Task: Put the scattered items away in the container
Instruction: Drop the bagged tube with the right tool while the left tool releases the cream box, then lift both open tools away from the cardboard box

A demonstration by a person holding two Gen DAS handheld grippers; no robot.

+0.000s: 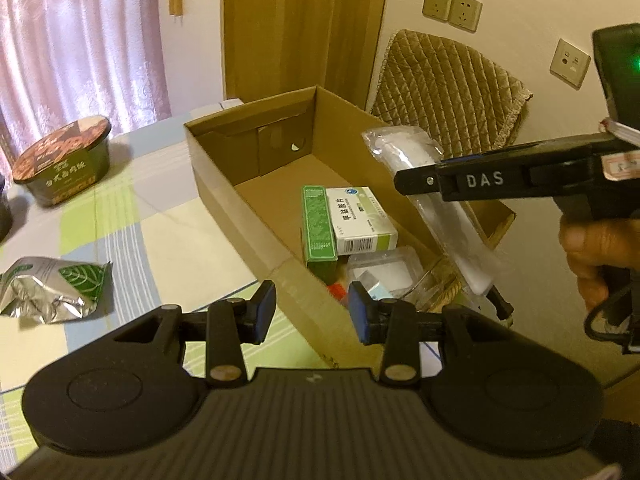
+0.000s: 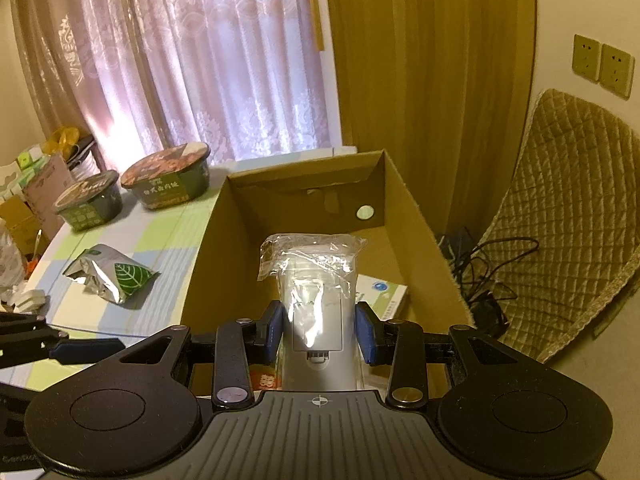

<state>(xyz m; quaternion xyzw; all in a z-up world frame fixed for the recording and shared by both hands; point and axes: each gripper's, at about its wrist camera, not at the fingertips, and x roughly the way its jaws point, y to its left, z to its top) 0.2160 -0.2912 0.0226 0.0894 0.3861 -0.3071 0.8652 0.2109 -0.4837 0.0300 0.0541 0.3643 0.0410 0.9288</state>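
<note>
Now my right gripper [image 2: 320, 330] is clamped on a bagged white device [image 2: 316, 300], centre frame, over the box [image 2: 208, 248]. My left gripper [image 1: 312, 312] hangs with jaws apart and empty at the box's near edge; a foil pouch [image 1: 56, 288] lies lower left.

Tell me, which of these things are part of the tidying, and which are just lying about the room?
Part of the job:
cardboard box
wrapped white device, held in the right gripper
foil packet
noodle bowl
left gripper, open

Just around:
quilted chair
curtain
wall sockets
</note>
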